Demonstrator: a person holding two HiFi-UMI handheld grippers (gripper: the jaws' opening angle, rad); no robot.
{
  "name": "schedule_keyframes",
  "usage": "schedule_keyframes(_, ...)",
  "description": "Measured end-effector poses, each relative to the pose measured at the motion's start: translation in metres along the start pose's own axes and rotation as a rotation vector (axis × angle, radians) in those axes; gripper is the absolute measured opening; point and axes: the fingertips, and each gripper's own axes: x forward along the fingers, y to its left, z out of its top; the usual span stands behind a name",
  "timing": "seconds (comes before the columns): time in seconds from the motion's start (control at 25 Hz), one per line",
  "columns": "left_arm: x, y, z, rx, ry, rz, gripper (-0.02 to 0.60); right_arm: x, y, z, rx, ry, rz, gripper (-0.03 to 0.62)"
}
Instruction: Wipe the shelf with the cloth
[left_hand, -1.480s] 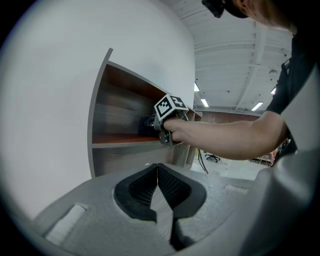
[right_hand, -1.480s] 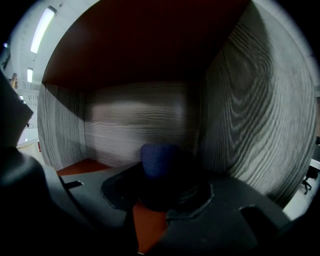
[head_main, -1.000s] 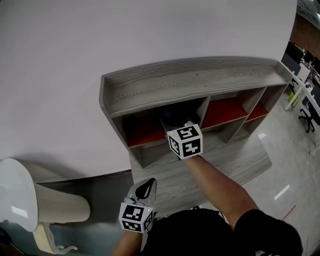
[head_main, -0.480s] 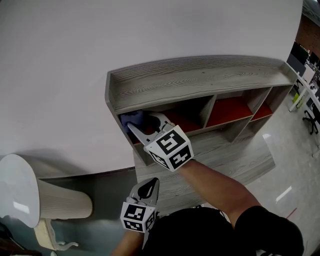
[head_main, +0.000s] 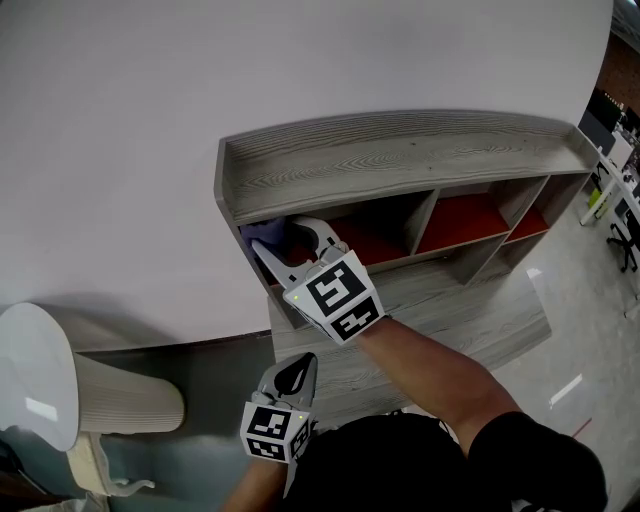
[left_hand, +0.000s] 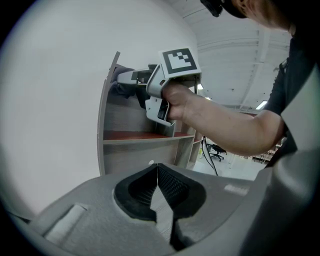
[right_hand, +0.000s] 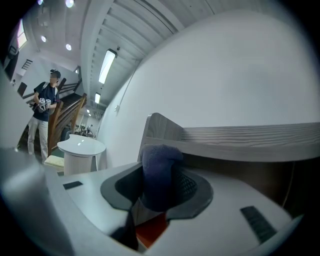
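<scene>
1. A grey wood-grain shelf unit (head_main: 400, 160) with red compartment floors stands against a plain white wall (head_main: 250, 60). Its curved top board has a low raised rim, and the compartments sit in a row below it.
2. The right gripper (head_main: 281, 234) reaches into the leftmost compartment, under the top board and close to the unit's left end wall. Its marker cube faces up and towards the camera.
3. In the right gripper view, the right gripper (right_hand: 157, 186) has its jaws clamped on a bunched dark blue cloth (right_hand: 159, 167). The cloth sticks up above the dark pads, and a strip of the red floor shows beneath them.
4. From the head view, the dark blue cloth (head_main: 261, 231) lies at the far left corner of that compartment, just beside the end wall. Whether it touches the wall or the red floor cannot be told.
5. The left gripper (head_main: 293, 372) hangs low, in front of the shelf unit's left front corner and well apart from the cloth.
6. In the left gripper view, the left gripper (left_hand: 158, 175) has its ribbed pads pressed together with nothing between them. It points at the shelf unit (left_hand: 130, 145).
7. A round white pedestal table (head_main: 35, 385) stands to the left of the shelf unit.
8. In the right gripper view, a person in dark clothing (right_hand: 42, 115) stands beyond that table (right_hand: 80, 146).
</scene>
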Motion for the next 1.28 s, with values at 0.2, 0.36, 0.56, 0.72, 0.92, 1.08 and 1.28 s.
schedule_keyframes(0.2, 0.003, 0.0, -0.001, -0.001, 0.003, -0.006, 0.011, 0.0, 0.0, -0.013, 0.011, 0.018, 0.005, 0.144)
schedule_keyframes(0.36, 0.004, -0.001, -0.002, -0.003, 0.005, -0.01, 0.011, 0.0, 0.004, -0.03, 0.025, 0.053, 0.014, 0.144)
schedule_keyframes(0.56, 0.003, 0.0, -0.005, -0.008, 0.011, -0.007, 0.011, 0.001, 0.009, -0.056, 0.036, 0.101, 0.02, 0.144)
schedule_keyframes(0.72, 0.003, 0.001, -0.006, -0.009, 0.013, -0.007, 0.011, 0.003, 0.012, -0.076, 0.04, 0.143, 0.02, 0.144)
schedule_keyframes(0.92, 0.003, 0.001, -0.008, -0.014, 0.015, -0.005, 0.011, 0.004, 0.015, -0.099, 0.039, 0.197, 0.018, 0.144)
schedule_keyframes(1.08, 0.004, 0.002, -0.009, -0.016, 0.016, -0.007, 0.011, 0.005, 0.02, -0.114, 0.041, 0.247, 0.022, 0.144)
schedule_keyframes(1.28, 0.004, 0.001, -0.01, -0.02, 0.017, -0.008, 0.011, 0.004, 0.024, -0.131, 0.035, 0.308, 0.02, 0.144)
